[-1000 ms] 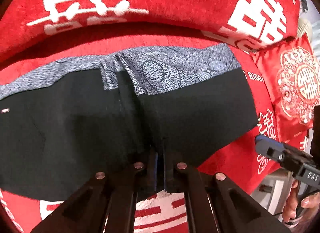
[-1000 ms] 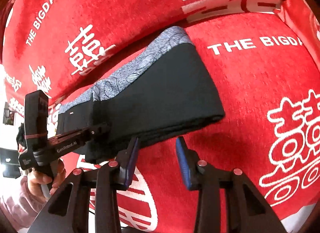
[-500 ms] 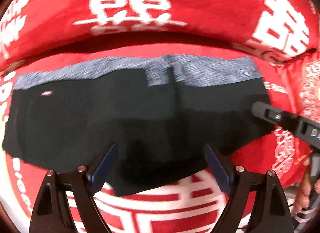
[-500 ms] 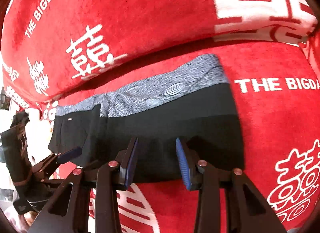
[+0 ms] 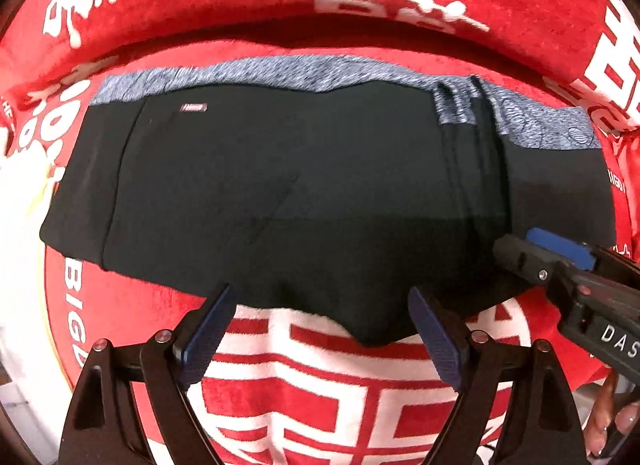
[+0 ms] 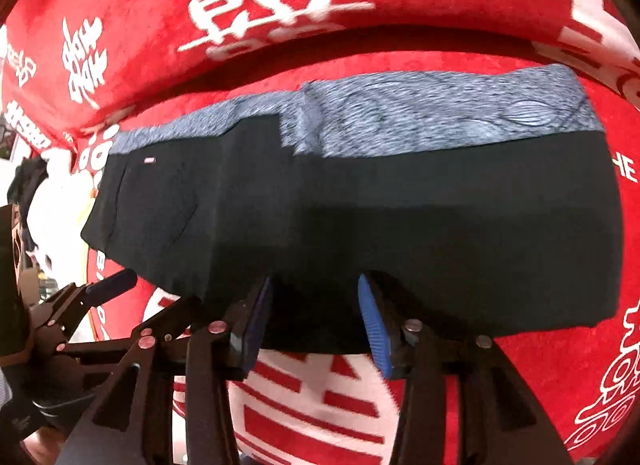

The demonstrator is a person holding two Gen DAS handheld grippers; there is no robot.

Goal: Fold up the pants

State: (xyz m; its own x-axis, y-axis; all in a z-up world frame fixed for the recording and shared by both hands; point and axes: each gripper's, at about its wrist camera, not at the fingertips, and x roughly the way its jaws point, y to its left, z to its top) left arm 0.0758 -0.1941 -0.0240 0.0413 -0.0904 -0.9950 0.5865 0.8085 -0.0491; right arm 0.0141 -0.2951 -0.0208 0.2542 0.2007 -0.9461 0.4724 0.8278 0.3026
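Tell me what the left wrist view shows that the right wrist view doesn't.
Left wrist only: the right gripper coming in over the pants' right end, and the person's fingers at the lower right. Right wrist only: the left gripper at the lower left, and the white "HE" lettering. Both: black pants with a grey patterned band on the red cover.

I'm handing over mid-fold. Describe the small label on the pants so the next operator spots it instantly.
Start at the red sofa cover with its big white characters; the black pants lie flat across it. Follow the grey patterned band along their far edge towards the left end. Just below it sits the label, the only pale mark on the black cloth.
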